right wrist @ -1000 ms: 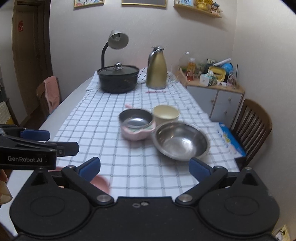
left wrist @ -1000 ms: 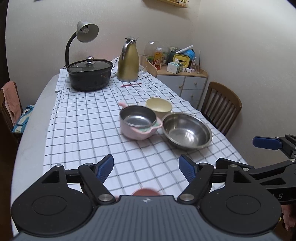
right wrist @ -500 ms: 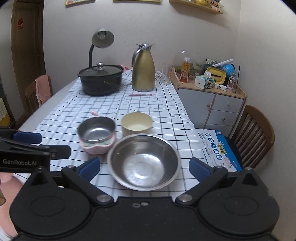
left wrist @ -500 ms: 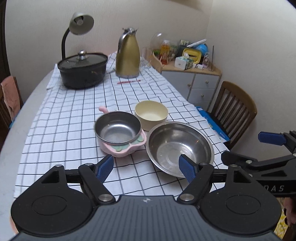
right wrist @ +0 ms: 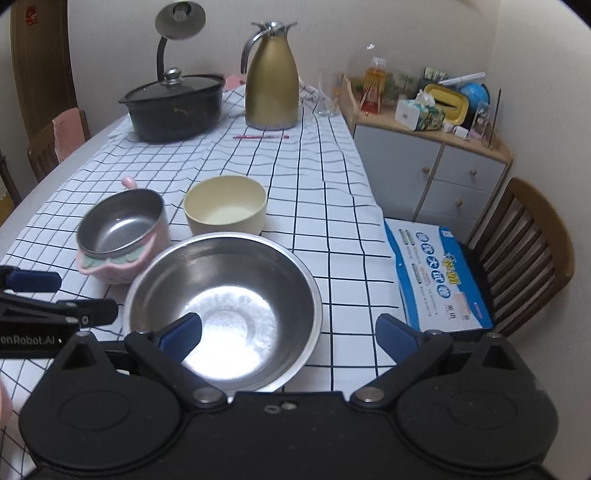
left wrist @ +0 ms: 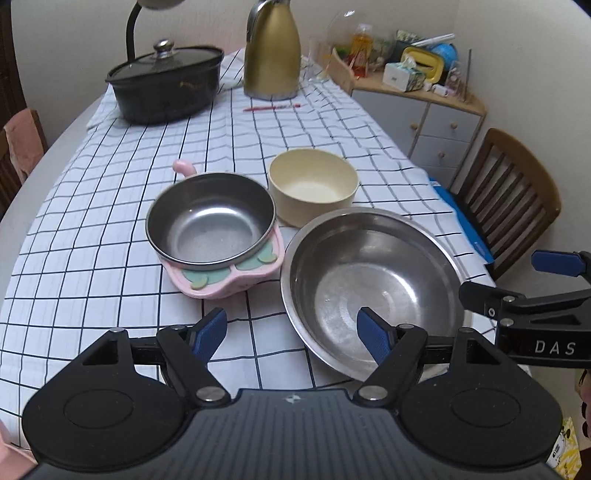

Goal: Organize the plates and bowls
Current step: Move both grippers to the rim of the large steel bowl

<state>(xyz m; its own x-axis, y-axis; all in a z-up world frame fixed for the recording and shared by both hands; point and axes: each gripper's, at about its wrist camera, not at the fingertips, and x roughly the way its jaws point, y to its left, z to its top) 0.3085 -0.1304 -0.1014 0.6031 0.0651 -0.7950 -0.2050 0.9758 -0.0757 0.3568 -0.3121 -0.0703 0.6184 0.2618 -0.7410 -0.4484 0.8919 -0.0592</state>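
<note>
- Left wrist view: the left gripper (left wrist: 291, 334) hung with its blue-padded jaws spread wide and nothing between them, one pad over the near rim of the large shallow stainless-steel bowl (left wrist: 373, 295), the other over the white black-checked tablecloth (left wrist: 92, 258).
- Beside that bowl sat the small steel-lined pink bowl with a stub handle (left wrist: 212, 236), and just behind both stood the cream round bowl (left wrist: 312, 186); all three clustered close, upright and empty.
- The right gripper (left wrist: 543, 295) showed at the right edge, side on; from here its spread could not be told.
- Right wrist view: the right gripper (right wrist: 290, 332) stood wide open and empty, its jaws either side of the large steel bowl's near right rim.
- The steel probably handles stiff, light and slippery, so pinching across the thin rim looked best; the cream bowl may chip.
- Only this view showed the blue-and-white packet (right wrist: 437, 275) on the wooden chair (right wrist: 532, 251) and the whole desk lamp (right wrist: 179, 22); the left view better showed the pink bowl's green-patterned lip.
</note>
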